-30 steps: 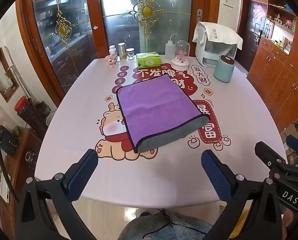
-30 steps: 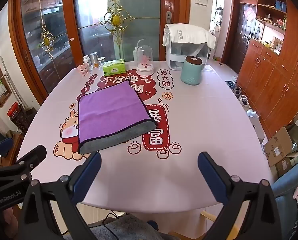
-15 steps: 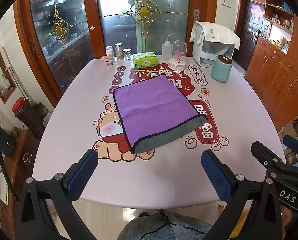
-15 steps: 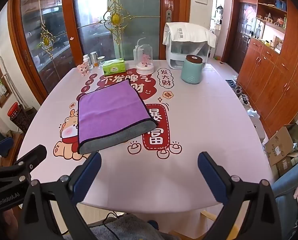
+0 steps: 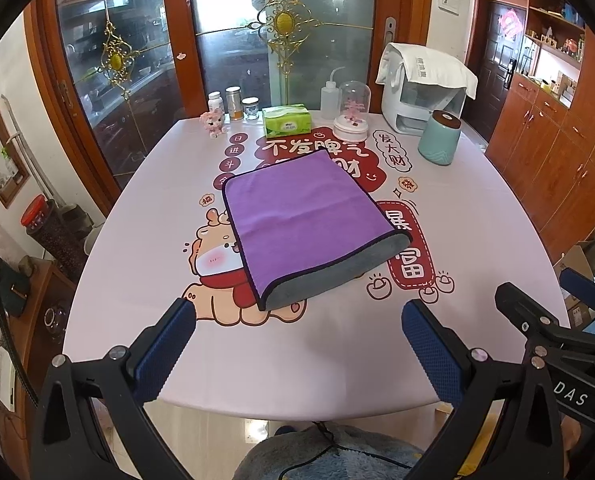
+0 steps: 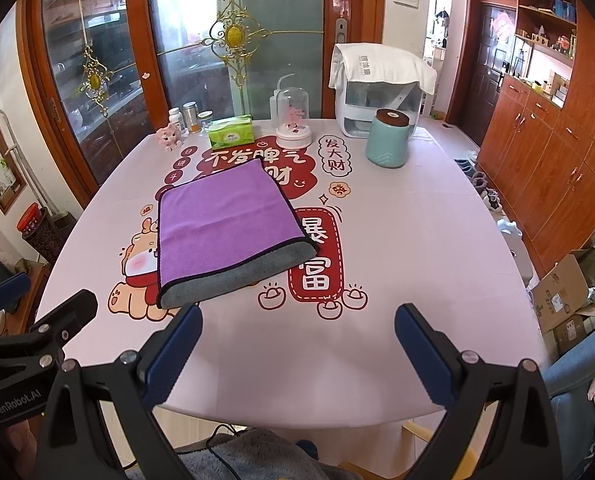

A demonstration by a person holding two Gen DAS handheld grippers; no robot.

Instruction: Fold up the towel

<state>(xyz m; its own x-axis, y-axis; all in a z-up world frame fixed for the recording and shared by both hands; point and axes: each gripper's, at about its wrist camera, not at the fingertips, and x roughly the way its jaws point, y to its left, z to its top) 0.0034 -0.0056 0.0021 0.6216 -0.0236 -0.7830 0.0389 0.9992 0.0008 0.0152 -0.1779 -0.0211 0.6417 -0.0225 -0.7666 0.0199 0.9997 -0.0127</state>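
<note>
Towel [image 5: 303,220] lies flat mid-tabletop, folded into a soft rectangle: purple fuzzy microfibre top w/ dark stitched hem, grey plush underlayer showing along its near edge. Tabletop [image 5: 477,208] is covered in smooth pale-pink cloth w/ a printed cartoon and red lettering.

Left gripper [image 5: 297,336] hangs over the near edge, jaws wide apart, nothing between them; blue ribbed pads [image 5: 165,354] on black frames. Right gripper [image 6: 297,344] likewise over the near edge, jaws apart and empty, well short of the towel.

Along the far edge: green tissue box [image 5: 286,120], clear glass dome [image 5: 352,110] on a white base, squat teal cylinder canister [image 5: 439,138] w/ brown lid, white boxy appliance [image 5: 421,88] draped w/ white cloth.
</note>
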